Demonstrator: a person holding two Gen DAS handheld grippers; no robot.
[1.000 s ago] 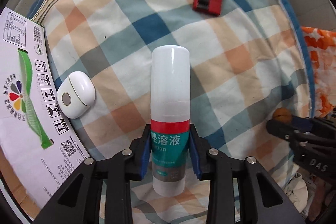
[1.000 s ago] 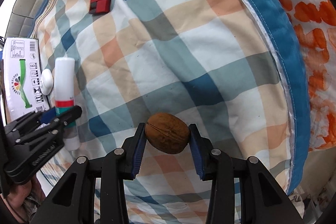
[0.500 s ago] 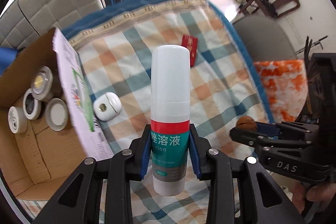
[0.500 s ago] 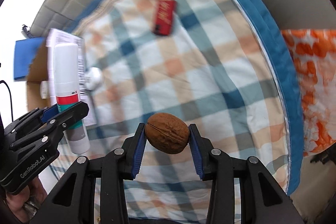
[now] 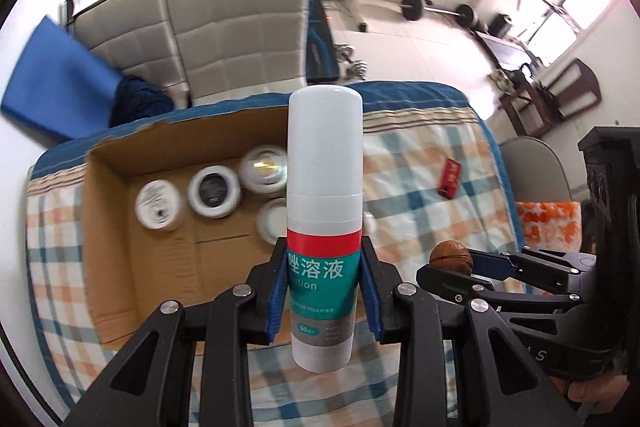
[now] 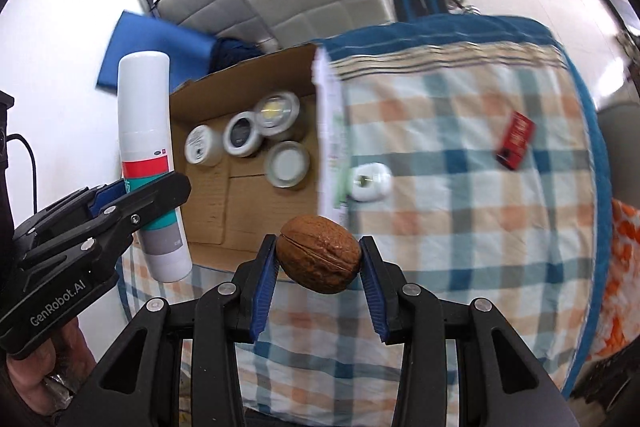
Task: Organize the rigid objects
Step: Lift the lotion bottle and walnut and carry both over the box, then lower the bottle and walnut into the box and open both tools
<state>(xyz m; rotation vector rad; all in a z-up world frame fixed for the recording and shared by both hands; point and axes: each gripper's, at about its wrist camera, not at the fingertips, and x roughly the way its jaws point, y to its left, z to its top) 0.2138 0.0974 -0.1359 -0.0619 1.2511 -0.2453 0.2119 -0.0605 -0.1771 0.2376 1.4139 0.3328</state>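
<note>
Since a second ago both my claws have lifted away from the checked blanket [image 6: 460,187], and the open cardboard box [image 5: 108,227], then only a printed flap at the left edge, now lies in full view beneath them.

My left claw [image 5: 325,287] is clamped on the white bottle [image 5: 325,195] with the red band and green label, its blue pads pressing the label on both sides; the bottle stands upright in the grip, held in the air over the box's right part. My right claw [image 6: 319,259] is clamped on the walnut [image 6: 319,253], which sits crosswise between the pads, above the blanket just beside the box's near corner.

Four round white jars [image 6: 240,137] sit inside the box. A small white case [image 6: 368,181] lies on the blanket just outside the box's white flap, and the red pack [image 6: 516,139] lies well apart near the blanket's far side. Both grips look unchanged from the earlier frames.
</note>
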